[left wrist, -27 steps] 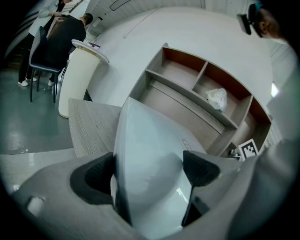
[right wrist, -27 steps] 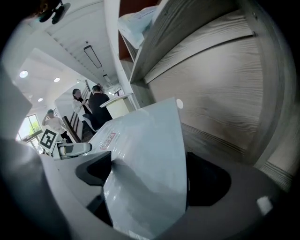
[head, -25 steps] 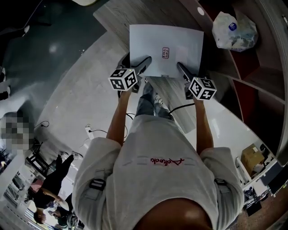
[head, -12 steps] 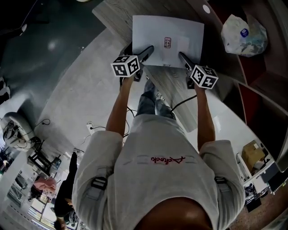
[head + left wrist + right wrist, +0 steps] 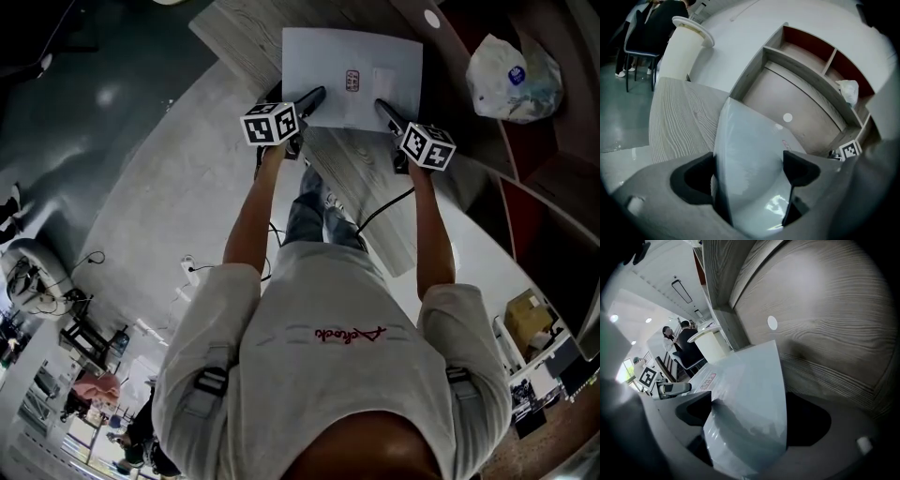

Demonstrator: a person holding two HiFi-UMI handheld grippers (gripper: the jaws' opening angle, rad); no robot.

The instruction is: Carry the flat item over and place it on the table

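- Both grippers are clenched on the flat item (image 5: 352, 70): the left gripper (image 5: 312, 97) pinches its near left edge and the right gripper (image 5: 384, 109) its near right edge, and each gripper view shows the pale sheet wedged between the jaws
- Most of the carry looks done to me: the sheet is held out over the grey wood table (image 5: 234, 37), its far edge toward the shelf unit (image 5: 562, 178)
- I can't tell whether it rests on the wood or hangs just above it, so I judge lowering and letting go are left
- Both arms reach forward, nearly straight, grippers side by side, marker cubes up, jaws pointing away
- One white plastic bag (image 5: 516, 80) sits far right on the shelf unit, well apart
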